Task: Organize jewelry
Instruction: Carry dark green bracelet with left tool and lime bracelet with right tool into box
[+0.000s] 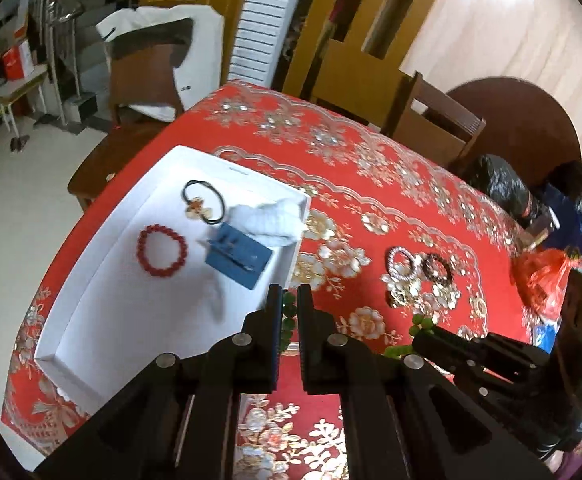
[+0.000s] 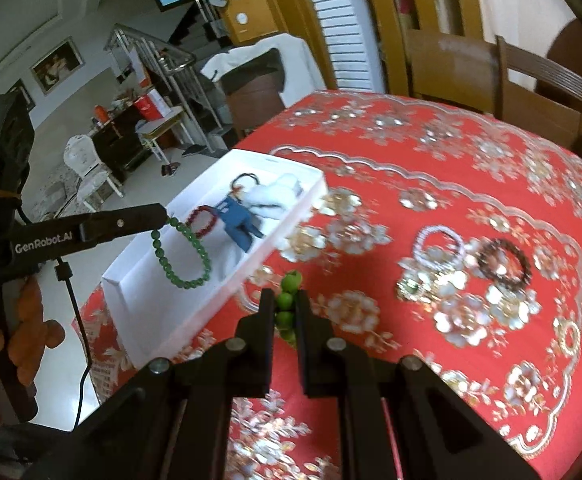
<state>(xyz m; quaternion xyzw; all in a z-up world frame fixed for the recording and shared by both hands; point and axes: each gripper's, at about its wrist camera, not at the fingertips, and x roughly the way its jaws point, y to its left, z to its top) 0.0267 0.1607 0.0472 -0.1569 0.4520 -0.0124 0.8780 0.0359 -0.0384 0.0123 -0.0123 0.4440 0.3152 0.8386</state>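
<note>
Right gripper (image 2: pixel 285 306): light-green beads | left gripper (image 1: pixel 289 300): dark-green bracelet (image 2: pixel 181 254)

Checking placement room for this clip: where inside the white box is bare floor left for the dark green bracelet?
The near half of the white box is bare, from the near wall up to the red bracelet and blue card. The far end is crowded: hair tie and white cloth sit close together. The left tool dangles the dark green bracelet there.

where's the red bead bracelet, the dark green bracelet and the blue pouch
red bead bracelet (image 1: pixel 162 251): left wrist view, on its beads.
dark green bracelet (image 2: pixel 181 254): right wrist view, on its beads.
blue pouch (image 1: pixel 238 258): left wrist view, middle.
</note>
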